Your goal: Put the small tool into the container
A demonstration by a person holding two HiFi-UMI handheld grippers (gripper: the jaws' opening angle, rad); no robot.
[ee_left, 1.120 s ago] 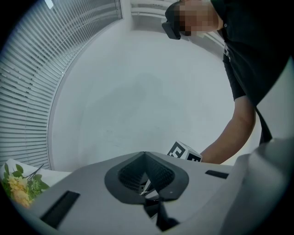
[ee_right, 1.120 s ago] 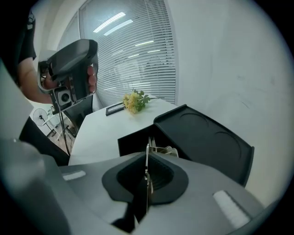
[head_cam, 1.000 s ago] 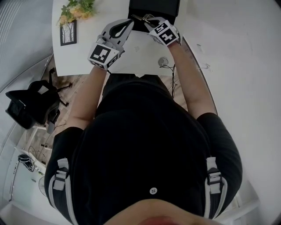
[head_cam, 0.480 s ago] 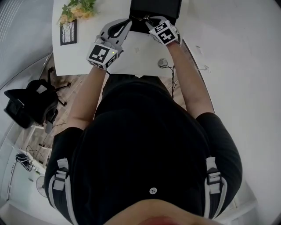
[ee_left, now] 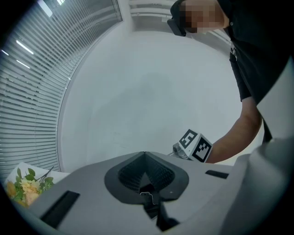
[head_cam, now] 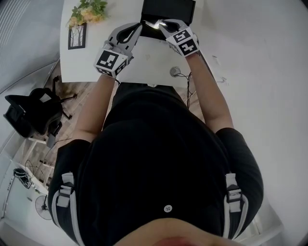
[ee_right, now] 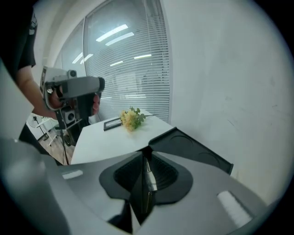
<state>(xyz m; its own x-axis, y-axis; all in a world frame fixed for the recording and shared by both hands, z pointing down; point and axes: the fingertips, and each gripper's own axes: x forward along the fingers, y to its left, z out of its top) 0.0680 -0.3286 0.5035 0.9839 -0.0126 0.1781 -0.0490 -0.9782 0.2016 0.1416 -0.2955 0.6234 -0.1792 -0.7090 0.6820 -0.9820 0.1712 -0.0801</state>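
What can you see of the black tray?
The tray is black, matte and plastic-looking, rectangular, with a low raised rim. The right gripper view shows round shallow recesses in its floor. It lies flat and open on the white table, at the far end beside the wall. The part that shows holds nothing. The right tool is at its near edge, shut on a slim metal piece; contact with the tray can't be told.
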